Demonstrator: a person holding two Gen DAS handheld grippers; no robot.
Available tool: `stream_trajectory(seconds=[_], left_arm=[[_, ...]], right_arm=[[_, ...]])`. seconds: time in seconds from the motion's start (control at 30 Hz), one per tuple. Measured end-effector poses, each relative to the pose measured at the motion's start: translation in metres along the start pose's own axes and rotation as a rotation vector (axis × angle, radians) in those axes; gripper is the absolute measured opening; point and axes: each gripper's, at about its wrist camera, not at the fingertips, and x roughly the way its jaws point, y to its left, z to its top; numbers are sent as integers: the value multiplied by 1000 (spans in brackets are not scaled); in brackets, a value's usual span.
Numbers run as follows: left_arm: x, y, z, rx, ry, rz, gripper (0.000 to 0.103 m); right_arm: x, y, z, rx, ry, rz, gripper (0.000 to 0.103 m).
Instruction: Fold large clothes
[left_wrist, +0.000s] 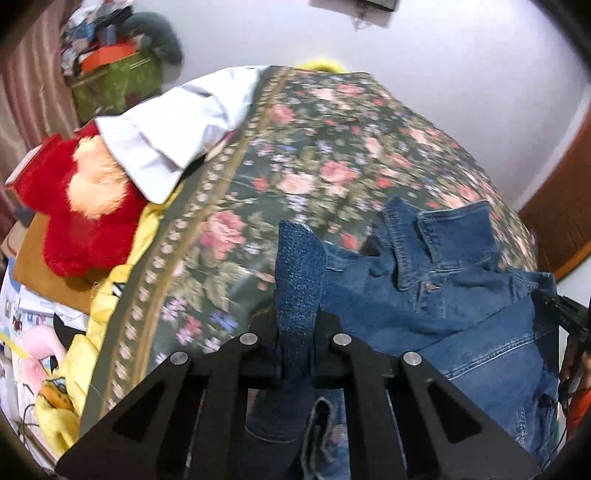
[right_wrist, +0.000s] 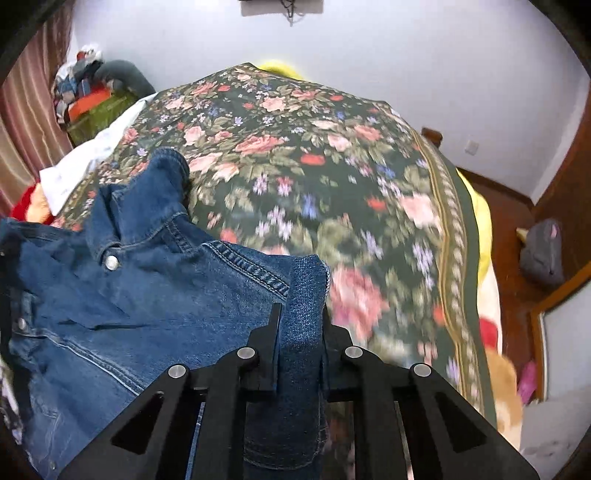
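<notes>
1. Where both claws point, a floral bedspread (left_wrist: 332, 155) covers the bed (right_wrist: 476, 229) and fills most of each view; its bordered edge runs down to the left of the left claw and down to the right of the right claw.
2. A blue denim jacket (left_wrist: 436, 302) lies bunched on the spread between the two claws: to the right of the left claw, to the left of the right one. Its collar (left_wrist: 454, 236) stands up ahead of the left claw and to its right, and a metal button (right_wrist: 111, 262) shows ahead of the right claw and to its left.
3. The left gripper (left_wrist: 297, 291) is clamped on the denim jacket; a fold of the cloth rises between its pressed-together fingers and stands up past their tips.
4. The right gripper (right_wrist: 301, 314) is likewise clamped on a seamed edge of the jacket, the cloth pinched between its fingers and draping down toward the camera.
5. A white garment (left_wrist: 177, 133) lies far ahead and left of the left claw, at the spread's edge.
6. A red plush toy (left_wrist: 74, 218) lies just beside that garment, left of the left claw.
7. A yellow cloth (left_wrist: 88, 343) lies along the bed's edge, low on the left claw's left.
8. A grey bag (right_wrist: 543, 251) sits on the floor, well to the right of the right claw.
</notes>
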Motion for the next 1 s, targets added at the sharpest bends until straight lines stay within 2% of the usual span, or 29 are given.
stream_trajectory(seconds=[0.1, 0.27, 0.37, 0.43, 0.47, 0.5, 0.53, 0.77, 1.0], left_arm=[[19, 24, 5, -55, 40, 27, 9], [57, 54, -2, -106, 100, 66, 13], [71, 66, -10, -142, 111, 53, 17], [71, 71, -13, -166, 104, 32, 18], [70, 71, -14, -171, 100, 27, 18], [69, 70, -14, -166, 101, 31, 18], [68, 67, -15, -151, 102, 42, 18], [41, 51, -20, -44, 107, 150, 23], [-27, 35, -29, 32, 37, 162, 25]], right_arm=[[22, 4, 15, 1, 10, -2, 13], [52, 12, 19, -19, 41, -23, 14], [54, 10, 17, -19, 38, -20, 20], [54, 6, 15, -23, 39, -55, 37], [54, 5, 13, -30, 34, -103, 60], [53, 3, 11, -37, 27, -142, 78], [51, -1, 8, -41, 21, -160, 81], [9, -23, -3, 56, 39, -73, 81], [-79, -17, -13, 65, -29, 14, 82]])
